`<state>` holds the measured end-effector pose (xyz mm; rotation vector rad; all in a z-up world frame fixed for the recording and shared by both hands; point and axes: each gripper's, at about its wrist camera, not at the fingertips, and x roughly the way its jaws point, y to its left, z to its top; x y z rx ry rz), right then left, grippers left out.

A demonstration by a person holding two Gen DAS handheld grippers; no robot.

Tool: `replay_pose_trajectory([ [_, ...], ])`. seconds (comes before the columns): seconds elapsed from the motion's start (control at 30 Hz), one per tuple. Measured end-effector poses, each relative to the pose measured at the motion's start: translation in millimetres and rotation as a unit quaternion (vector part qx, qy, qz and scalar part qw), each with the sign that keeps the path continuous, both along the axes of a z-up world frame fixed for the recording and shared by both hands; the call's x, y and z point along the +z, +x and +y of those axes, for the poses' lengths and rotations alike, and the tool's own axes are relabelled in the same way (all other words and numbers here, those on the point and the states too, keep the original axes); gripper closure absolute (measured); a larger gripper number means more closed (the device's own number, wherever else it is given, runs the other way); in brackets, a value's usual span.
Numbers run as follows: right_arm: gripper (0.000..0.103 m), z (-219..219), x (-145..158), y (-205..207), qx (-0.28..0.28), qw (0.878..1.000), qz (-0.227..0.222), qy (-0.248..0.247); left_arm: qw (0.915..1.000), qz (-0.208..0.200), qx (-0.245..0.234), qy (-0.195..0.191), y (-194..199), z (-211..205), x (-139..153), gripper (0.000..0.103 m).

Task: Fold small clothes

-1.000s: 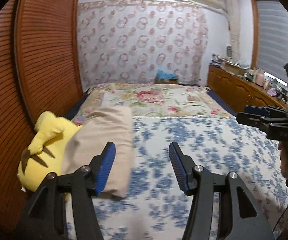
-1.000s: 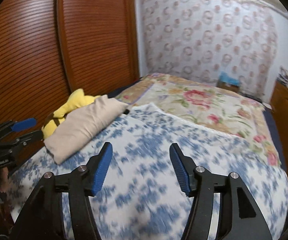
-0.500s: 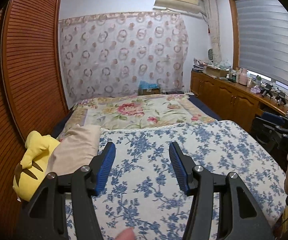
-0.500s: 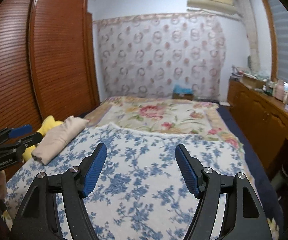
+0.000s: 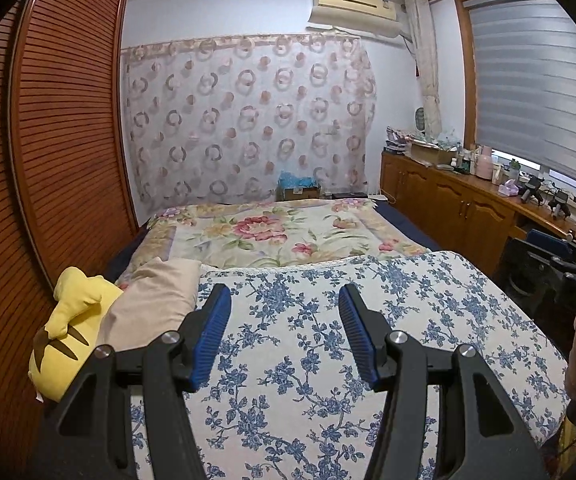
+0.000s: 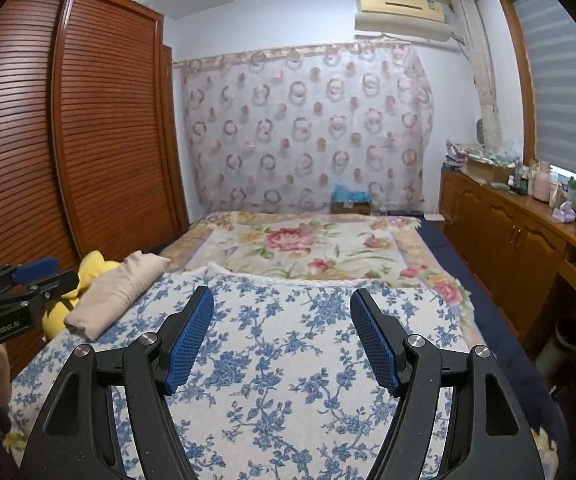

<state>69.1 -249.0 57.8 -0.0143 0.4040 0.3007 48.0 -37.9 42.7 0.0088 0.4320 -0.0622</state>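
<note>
Clothes to fold number just one that I can make out: a beige folded garment [image 6: 118,294] lying at the left edge of the bed, left of centre in the right wrist view and at lower left in the left wrist view [image 5: 152,300]. Whether it is a garment or a small cushion the pictures do not settle.

Starting at the jaws: the left gripper [image 5: 284,332] stands half open with nothing between its blue pads, only the blue floral bedspread [image 5: 328,360] showing in the gap. The right gripper [image 6: 280,338] stands wider, its jaws having just been opening, and it too is empty, hanging above the same bedspread [image 6: 288,400].

Outward from there, the beige piece rests against a yellow plush toy [image 5: 64,332] beside the slatted wardrobe [image 5: 60,140]. Beyond the bedspread a rose-patterned blanket [image 6: 300,244] covers the far half of the bed.

Judging by its rounded, sagging edges, the beige cloth is light, soft and limp; it will drape and slide, not hold shape. A hold at two corners or along one hem, one gripper each, looks the sound choice, pinching through all layers so none slips free.
</note>
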Motion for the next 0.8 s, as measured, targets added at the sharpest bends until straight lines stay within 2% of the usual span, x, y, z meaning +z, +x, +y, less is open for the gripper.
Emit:
replay_pose_trajectory([
  [0.8, 0.030, 2.8, -0.6, 1.3, -0.001, 1.000, 0.000, 0.000, 0.9998, -0.016, 0.009, -0.002, -7.0, 1.2, 3.1, 0.047],
])
